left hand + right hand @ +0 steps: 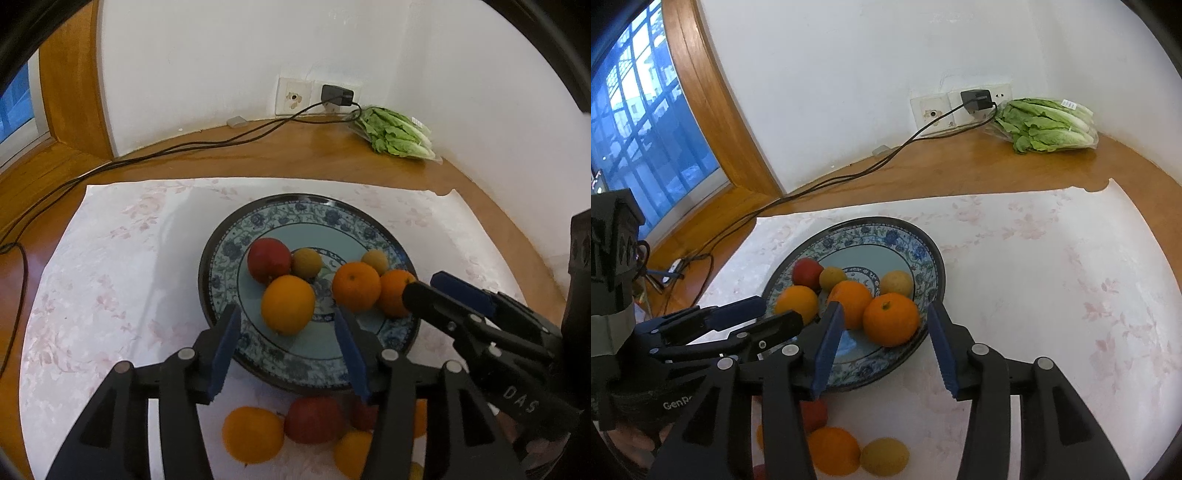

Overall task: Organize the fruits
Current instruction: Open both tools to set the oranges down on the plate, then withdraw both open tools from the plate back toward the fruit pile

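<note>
Both tongs hang released over the near rim of the plate (218, 236), gripping nothing. The left tongs (286, 350) frame a large orange (288, 304) on the near left part of the plate; the right tongs (884, 350) stand wide around a ribbed orange (891, 319) that sits against the near right rim. In the left wrist view the right tongs come in from the right, their tips close to that same fruit.

Six fruits lie on the plate: a red apple (268, 259) at the far left, two small yellow-green ones, and three oranges. More wait loose on the flowered cloth (110, 258) just near the plate: an orange (253, 434), a red apple (314, 419) and a yellow fruit (884, 456), with others half hidden behind the tongs. The step in hand is probably a return for one of these.

To do it well, each pair of tongs should draw back and drop toward the cloth without grazing the plate's raised rim, since a knock could roll the fruit. One fruit at a time is safest; the loose ones touch, so the outermost is the easy pick. The pads should close across the widest part, gently on the apple, which likely bruises. The open far half of the plate is the best landing spot. A bag of lettuce (1045, 125) and a charger cable (849, 173) lie well apart on the wooden surface (960, 173).
</note>
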Tool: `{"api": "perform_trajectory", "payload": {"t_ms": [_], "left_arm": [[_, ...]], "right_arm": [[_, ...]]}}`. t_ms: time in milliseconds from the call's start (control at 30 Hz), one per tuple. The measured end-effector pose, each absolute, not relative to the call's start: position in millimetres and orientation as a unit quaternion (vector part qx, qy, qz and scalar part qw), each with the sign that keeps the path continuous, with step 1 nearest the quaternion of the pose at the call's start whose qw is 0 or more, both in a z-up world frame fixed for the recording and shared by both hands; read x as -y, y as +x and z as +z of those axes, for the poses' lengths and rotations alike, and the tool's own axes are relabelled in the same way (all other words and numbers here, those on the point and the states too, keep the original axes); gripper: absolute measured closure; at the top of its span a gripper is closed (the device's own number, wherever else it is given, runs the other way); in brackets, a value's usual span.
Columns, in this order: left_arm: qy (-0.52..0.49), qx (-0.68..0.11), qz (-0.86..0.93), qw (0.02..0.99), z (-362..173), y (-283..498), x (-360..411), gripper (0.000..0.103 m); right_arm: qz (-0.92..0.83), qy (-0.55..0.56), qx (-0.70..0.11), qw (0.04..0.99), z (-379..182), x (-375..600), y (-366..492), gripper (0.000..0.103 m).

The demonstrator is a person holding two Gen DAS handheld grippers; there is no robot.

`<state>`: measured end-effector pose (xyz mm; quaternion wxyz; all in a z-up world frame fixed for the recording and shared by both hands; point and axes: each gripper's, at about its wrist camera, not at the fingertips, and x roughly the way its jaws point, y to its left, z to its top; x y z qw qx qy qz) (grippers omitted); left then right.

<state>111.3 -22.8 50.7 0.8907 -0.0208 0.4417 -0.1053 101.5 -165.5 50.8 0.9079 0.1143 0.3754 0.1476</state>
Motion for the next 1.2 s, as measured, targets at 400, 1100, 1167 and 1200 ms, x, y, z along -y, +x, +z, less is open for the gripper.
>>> {"api": "perform_trajectory", "payload": {"t_ms": [400, 1100, 1167, 1200], "left_arm": [[-0.05, -0.449, -0.1, 0.886, 57, 90, 5, 0.045], [-0.045, -0.463, -0.097, 0.88, 49, 55, -8, 0.044], [-0.044, -0.465, -0.097, 0.879, 47, 54, -9, 0.044], [-0.044, -0.466, -0.097, 0.878, 45, 53, -9, 0.044]], "right_arm": [[0.161, 0.116, -0.372, 0.907, 63, 167, 70, 0.055], [0.161, 0.105, -0.395, 0.898, 53, 166, 38, 0.055], [0.162, 0.103, -0.395, 0.898, 53, 166, 35, 0.055], [0.163, 0.1, -0.395, 0.898, 53, 165, 34, 0.055]]}}
